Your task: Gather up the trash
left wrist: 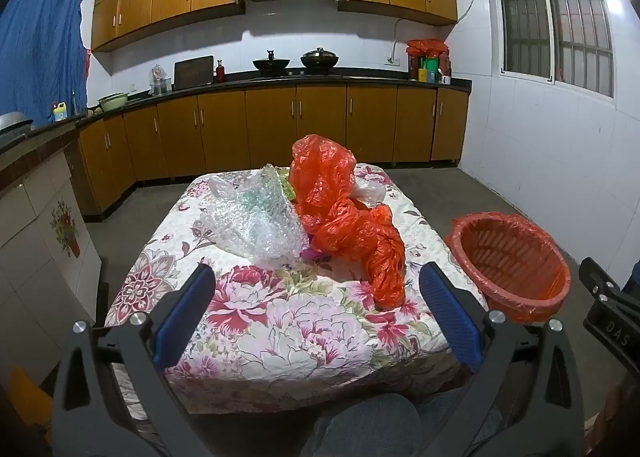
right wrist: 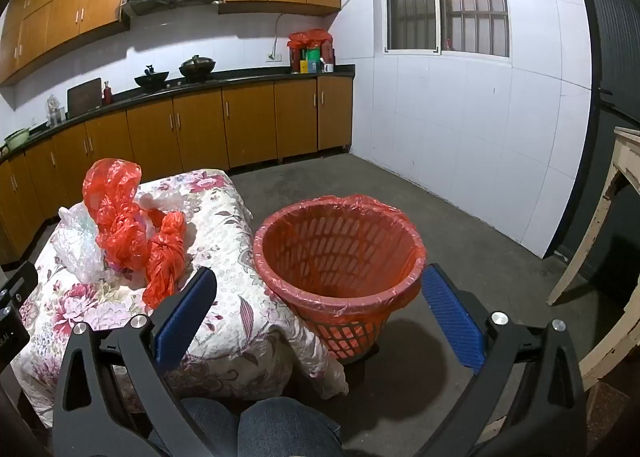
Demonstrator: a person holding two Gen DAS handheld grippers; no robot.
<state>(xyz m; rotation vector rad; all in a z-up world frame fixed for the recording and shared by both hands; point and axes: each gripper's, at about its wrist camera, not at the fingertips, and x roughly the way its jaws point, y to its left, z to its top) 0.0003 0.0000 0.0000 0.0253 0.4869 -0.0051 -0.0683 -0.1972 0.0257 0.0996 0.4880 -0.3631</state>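
Observation:
A crumpled orange plastic bag (left wrist: 344, 217) (right wrist: 124, 221) lies on a small table under a floral cloth (left wrist: 288, 321) (right wrist: 224, 217). Clear bubble wrap (left wrist: 256, 225) (right wrist: 76, 245) sits beside it on the left, and a bit of white plastic (left wrist: 370, 189) shows behind. An orange mesh bin (left wrist: 512, 257) (right wrist: 340, 265) lined with an orange bag stands on the floor to the right of the table. My left gripper (left wrist: 316, 277) hangs open above the table's near half, short of the trash. My right gripper (right wrist: 320, 281) stands open in front of the bin, nothing between its fingers.
Brown kitchen cabinets (left wrist: 280, 129) and a dark counter (left wrist: 320, 81) with pots run along the back wall. A worn wooden table leg (right wrist: 592, 241) stands at the right. The person's knees in jeans (right wrist: 280, 425) are below the grippers. Grey floor (right wrist: 460, 217) lies around the bin.

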